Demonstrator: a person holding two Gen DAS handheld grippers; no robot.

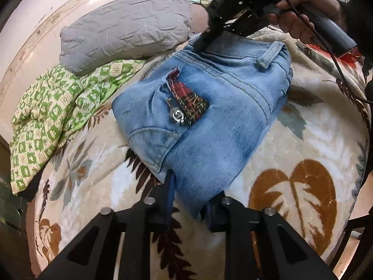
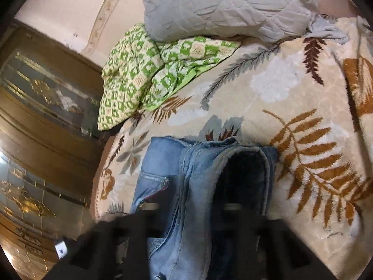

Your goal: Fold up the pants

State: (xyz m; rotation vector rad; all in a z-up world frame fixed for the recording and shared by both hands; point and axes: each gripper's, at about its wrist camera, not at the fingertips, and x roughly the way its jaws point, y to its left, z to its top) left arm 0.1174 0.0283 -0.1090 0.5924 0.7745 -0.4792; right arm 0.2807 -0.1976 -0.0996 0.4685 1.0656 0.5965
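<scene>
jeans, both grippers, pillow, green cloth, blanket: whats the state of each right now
jeans: folded into a compact stack, lying on the blanket
left gripper: open, fingers astride the near corner of the jeans
right gripper: open, jeans between its fingers
gray pillow: wrinkled, resting on the green cloth
green checkered cloth: crumpled
leaf-print blanket: spread flat

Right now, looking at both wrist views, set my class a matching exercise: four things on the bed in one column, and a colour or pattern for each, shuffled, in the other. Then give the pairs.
Things
1. jeans
2. pillow
3. small quilt
4. blanket

Descriptions
A. green and cream checks
B. cream with brown and grey leaves
C. plain grey, quilted
D. faded light blue, folded

Pairs: 1-D, 2-C, 3-A, 4-B
</scene>
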